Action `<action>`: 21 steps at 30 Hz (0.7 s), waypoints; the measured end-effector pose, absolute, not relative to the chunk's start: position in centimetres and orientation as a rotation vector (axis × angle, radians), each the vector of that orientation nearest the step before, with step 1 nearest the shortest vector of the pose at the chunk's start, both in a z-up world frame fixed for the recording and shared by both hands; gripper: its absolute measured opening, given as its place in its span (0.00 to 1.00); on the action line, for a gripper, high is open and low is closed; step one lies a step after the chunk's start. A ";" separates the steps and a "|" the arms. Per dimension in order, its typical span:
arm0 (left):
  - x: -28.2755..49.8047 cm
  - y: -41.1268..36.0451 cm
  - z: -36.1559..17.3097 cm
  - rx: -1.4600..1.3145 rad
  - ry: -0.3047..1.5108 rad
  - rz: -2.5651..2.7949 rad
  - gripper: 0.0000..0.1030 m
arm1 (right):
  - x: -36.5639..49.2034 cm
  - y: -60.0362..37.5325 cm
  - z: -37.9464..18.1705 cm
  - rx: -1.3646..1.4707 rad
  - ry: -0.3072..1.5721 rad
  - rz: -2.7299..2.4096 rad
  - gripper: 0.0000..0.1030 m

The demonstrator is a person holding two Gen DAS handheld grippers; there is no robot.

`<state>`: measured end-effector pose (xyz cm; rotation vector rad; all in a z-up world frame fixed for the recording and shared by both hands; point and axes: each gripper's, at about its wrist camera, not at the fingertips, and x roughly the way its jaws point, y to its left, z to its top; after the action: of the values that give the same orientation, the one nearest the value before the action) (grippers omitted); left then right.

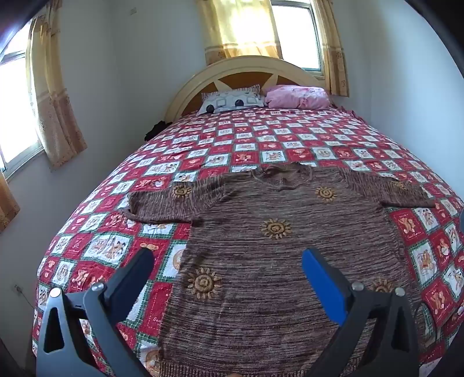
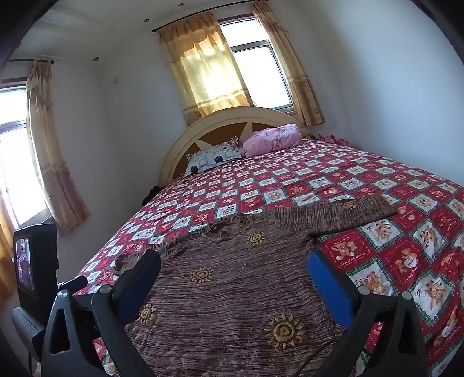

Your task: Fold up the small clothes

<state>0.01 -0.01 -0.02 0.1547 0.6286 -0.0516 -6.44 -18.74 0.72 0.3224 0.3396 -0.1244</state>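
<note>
Brown sweater [image 1: 275, 261] flat on bed [image 1: 261, 139]; both grippers' jaws spread, empty-handed.

Coarse knit sweater [image 1: 269, 261] on a quilted cloth bedspread [image 1: 261, 145]

Beyond the bedspread, a smooth painted-wood headboard [image 1: 203, 78]; thin, sheer curtains [image 1: 243, 26].

Brown sweater [image 2: 232, 290] w/ sun motifs lies flat on checkered bedspread [image 2: 362, 185]; right tool [image 2: 232, 268] hovers above it, jaws wide, nothing gripped.
</note>
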 end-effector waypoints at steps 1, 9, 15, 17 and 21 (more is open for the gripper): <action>0.0 0.0 0.0 0.161 0.631 -0.049 1.00 | -6.3 -18.7 0.7 0.325 0.339 -0.124 0.99; -0.2 0.3 -0.8 0.147 0.646 -0.086 1.00 | -6.5 -18.9 0.6 0.327 0.349 -0.134 0.99; 0.0 0.2 -0.4 0.146 0.655 -0.076 1.00 | -5.9 -18.6 0.0 0.310 0.371 -0.152 0.99; 0.0 0.1 -0.4 0.147 0.656 -0.074 1.00 | -5.9 -18.6 -0.1 0.310 0.375 -0.157 0.99; 0.0 0.1 -0.5 0.147 0.656 -0.074 1.00 | -5.9 -18.8 -0.1 0.318 0.381 -0.158 0.99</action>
<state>0.03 0.06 -0.51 0.1472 0.6564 -0.0741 -5.85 -18.83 -0.13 0.3180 0.3806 -0.1582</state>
